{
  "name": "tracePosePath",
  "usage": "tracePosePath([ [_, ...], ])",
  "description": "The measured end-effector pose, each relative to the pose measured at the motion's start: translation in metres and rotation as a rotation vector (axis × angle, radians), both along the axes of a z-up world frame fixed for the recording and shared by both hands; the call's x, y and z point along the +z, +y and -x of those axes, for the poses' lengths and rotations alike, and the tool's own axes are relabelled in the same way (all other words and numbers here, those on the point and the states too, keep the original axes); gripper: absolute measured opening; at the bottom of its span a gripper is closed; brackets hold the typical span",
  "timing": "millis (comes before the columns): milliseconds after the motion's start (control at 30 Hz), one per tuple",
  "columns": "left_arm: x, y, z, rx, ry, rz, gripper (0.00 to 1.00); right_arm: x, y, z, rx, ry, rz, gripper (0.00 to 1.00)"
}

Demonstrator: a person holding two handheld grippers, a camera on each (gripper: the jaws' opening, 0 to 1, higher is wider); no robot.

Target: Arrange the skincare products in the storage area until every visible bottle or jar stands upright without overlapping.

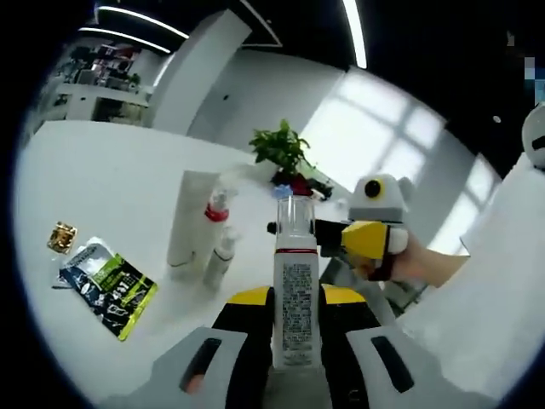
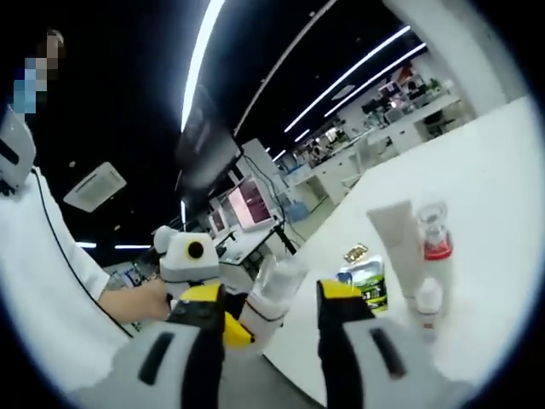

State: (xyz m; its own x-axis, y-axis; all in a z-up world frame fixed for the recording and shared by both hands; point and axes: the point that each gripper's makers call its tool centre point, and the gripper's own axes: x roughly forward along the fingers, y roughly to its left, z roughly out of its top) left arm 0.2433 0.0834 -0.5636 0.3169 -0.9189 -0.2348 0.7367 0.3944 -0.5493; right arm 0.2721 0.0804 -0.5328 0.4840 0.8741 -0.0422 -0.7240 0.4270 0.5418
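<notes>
Item: white bottle [image 1: 295,298] with clear cap, printed label and red band, centre of the left gripper view. The left gripper [image 1: 294,332] is clamped on its lower body; the bottle stands upright in the jaws.

Right gripper [image 2: 271,319]: jaws apart, the bottle's clear cap [image 2: 277,285] between them; contact cannot be told.

Handling, as a judgement: light, stiff plastic, smooth and likely slippery; the cap may pull off, so hold at the labelled body.

Other stock: white tube [image 1: 189,220] standing, a red-collared bottle [image 1: 215,217] and a small white bottle [image 1: 220,260] just beside it, left of centre.

Surface: white table [image 1: 102,179], with a green packet [image 1: 115,285] and a small gold packet [image 1: 61,237] lower left.

Room: office, ceiling strip lights, potted plant [image 1: 281,149].
</notes>
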Motion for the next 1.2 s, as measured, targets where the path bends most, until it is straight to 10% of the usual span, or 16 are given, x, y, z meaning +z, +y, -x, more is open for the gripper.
tracePosePath([
  [500,0.011,-0.012,0.007,-0.06,-0.022,0.059,0.17,0.014,-0.002,0.0,-0.011,-0.017,-0.076,0.24],
  [867,-0.01,-0.013,-0.006,-0.132,-0.254,-0.297,0.23,0.004,0.003,-0.003,-0.032,-0.197,0.249,0.22],
  [1200,-0.034,-0.014,-0.008,-0.194,-0.3,-0.465,0.22,-0.011,0.013,-0.002,-0.053,-0.278,0.453,0.22],
])
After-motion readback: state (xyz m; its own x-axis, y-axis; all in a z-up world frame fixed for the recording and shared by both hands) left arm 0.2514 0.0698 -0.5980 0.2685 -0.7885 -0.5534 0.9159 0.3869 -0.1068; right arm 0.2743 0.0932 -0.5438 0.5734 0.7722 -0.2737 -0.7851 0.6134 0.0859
